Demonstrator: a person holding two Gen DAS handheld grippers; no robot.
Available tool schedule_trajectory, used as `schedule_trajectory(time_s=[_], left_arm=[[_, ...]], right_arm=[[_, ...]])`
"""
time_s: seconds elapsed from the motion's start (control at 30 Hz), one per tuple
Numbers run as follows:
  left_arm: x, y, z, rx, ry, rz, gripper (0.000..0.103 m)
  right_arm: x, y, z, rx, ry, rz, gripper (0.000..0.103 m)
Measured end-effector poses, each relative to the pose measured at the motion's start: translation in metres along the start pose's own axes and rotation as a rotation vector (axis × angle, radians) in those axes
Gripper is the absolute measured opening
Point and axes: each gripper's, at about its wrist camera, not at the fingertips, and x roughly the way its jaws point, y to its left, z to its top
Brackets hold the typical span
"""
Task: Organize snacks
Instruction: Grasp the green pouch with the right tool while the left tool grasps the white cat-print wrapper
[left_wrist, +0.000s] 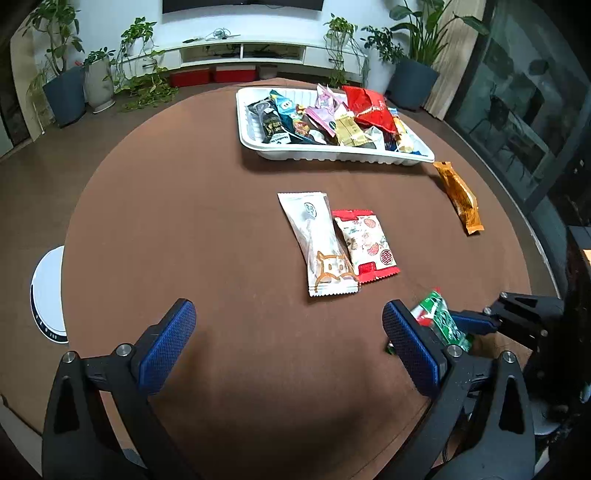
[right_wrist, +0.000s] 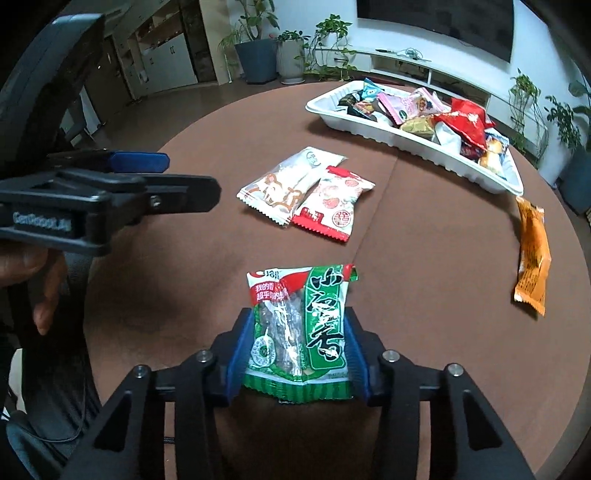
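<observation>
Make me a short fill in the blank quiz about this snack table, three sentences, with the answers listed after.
1. The right gripper has its pads against a ____ and white snack packet.
2. The left gripper is open and holds ____.
3. The orange packet lies on the brown table, ____ the white tray.

Answers: green; nothing; outside

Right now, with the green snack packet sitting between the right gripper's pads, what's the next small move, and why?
Probably lift the green packet straight up off the brown table. The right gripper has its blue pads against both sides of it, so the grip looks made. The white tray lies across the table, and the left gripper is open and empty.
</observation>
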Motion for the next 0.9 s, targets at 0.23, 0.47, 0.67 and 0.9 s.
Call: schedule_trajectory(time_s=[0.23,0.47,0.67,0.9], left_arm=[[0.020,-0.012,0.024,0.039,0.013,0.015,0.097],[0.056,-0.010,0.053,0.053,0.080,0.052,0.067],[0.081,-0.013,0.058,0.082,0.142,0.057,0.068],[0.092,-0.019,0.064,0.123,0.150,0.068,0.066]], right_arm=[[-0.015,-0.003,-0.015,0.075,-0.008,-0.002,0.036],[-0.025,-0.006,-0.026,0.102,-0.016,-0.018,0.033],[-0.026,-0.006,-0.028,0.108,-0.019,-0.015,0.033],[-0.025,-0.007,-0.027,0.116,-0.020,-0.010,0.033]])
